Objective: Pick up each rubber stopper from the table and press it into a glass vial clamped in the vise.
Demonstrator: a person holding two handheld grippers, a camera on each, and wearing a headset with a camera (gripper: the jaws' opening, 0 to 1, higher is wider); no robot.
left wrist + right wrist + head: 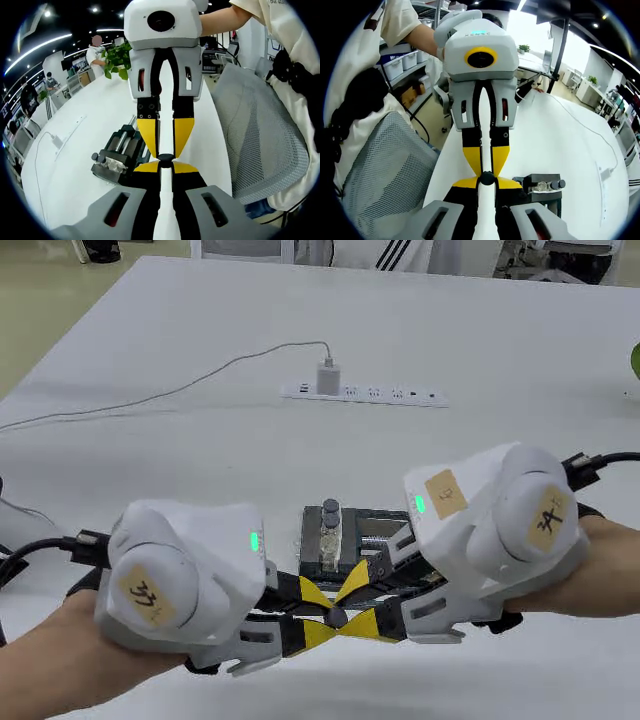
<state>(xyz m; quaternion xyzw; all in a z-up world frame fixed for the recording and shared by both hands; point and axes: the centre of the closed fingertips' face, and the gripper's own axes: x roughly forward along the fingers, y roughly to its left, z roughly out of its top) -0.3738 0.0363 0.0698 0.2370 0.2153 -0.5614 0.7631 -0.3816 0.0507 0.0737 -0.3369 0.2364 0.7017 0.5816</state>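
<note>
A small dark rubber stopper (338, 618) sits exactly where the two grippers meet tip to tip, low over the white table (200, 460). The left gripper (322, 622) comes in from the left and the right gripper (352, 612) from the right. Both pairs of yellow-and-black jaws are pinched in on the stopper (486, 178), forming an X. Just behind stands a black vise (378, 530) clamping clear glass vials (327, 538), one of them with a dark stopper on top (331, 508). The vise (125, 145) lies left of the left gripper (165, 164), and the vise (540, 179) lies right of the right gripper (486, 181).
A white power strip (365, 394) with a plugged charger (328, 375) and a trailing cable lies further back on the table. A grey mesh chair (260, 140) stands close to the table's near edge, also seen as mesh chair (380, 165). A potted plant (117, 57) stands at the far end.
</note>
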